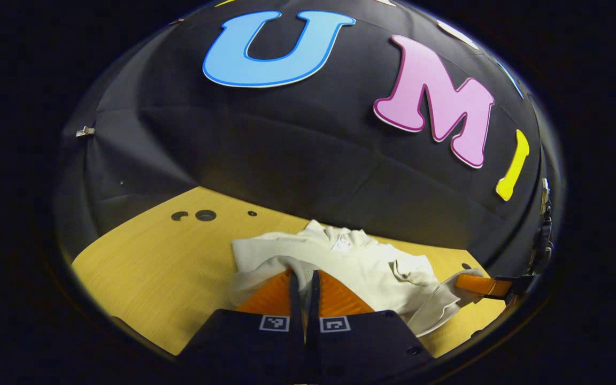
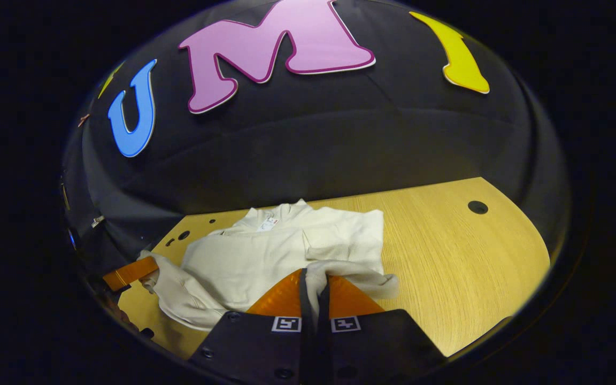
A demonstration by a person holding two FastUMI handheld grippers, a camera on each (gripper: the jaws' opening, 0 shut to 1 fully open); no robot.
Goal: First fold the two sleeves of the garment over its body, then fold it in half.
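Observation:
A cream long-sleeved garment lies crumpled on the wooden table, its neck label facing up at the far side. My left gripper is shut on a fold of the garment's near edge, cloth bunched between its orange fingers. In the right gripper view the garment spreads to the left, and my right gripper is shut on another bunch of its near edge. An orange finger of the right gripper shows at the cloth's right end, and the left gripper's finger at its left end.
Bare tabletop extends on the right of the garment in the right gripper view, with a round hole near the back. More holes sit at the table's far left. The black booth wall stands close behind the garment.

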